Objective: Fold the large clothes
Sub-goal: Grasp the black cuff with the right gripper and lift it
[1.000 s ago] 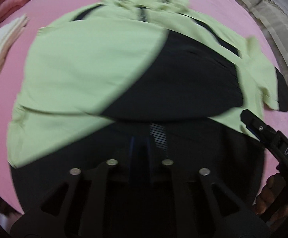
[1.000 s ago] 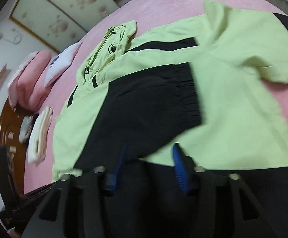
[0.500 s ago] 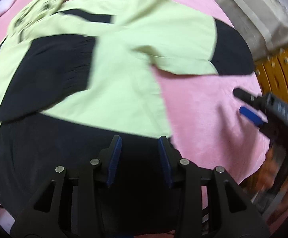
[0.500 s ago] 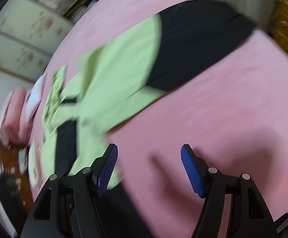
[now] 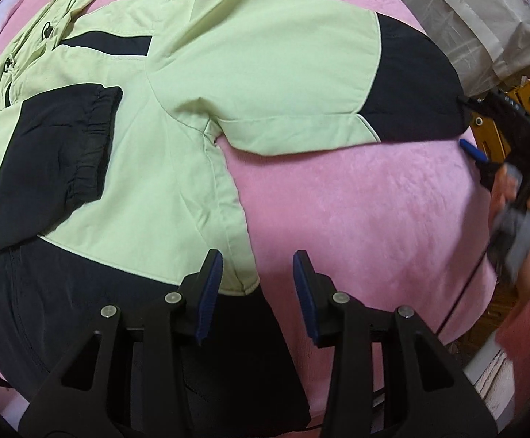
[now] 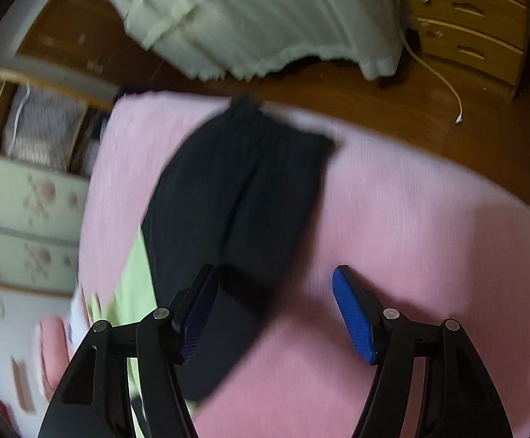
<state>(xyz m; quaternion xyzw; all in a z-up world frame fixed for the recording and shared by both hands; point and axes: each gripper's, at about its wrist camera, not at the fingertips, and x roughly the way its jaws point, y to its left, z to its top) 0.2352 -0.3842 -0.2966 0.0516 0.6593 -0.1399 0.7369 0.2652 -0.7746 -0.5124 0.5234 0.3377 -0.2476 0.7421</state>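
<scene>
Pink plush bed cover [image 5: 356, 200] carries a light-green and black nylon jacket [image 5: 162, 168], laid flat, one sleeve folded across the body, the other black-cuffed sleeve [image 6: 243, 189] stretched toward the bed edge. Wooden drawers [image 6: 473, 25] and cream frilled fabric [image 6: 265, 18] stand beyond. No legible writing. Left gripper [image 5: 257, 288] fingers spread, empty, over the hem. Right gripper [image 6: 277, 314] fingers spread, empty, near the cuff.

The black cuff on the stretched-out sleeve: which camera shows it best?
The right wrist view: the black cuff fills the middle, its gathered end visible, though blurred. The left wrist view shows it sharper but at the far edge, its tip beside the right gripper.
</scene>
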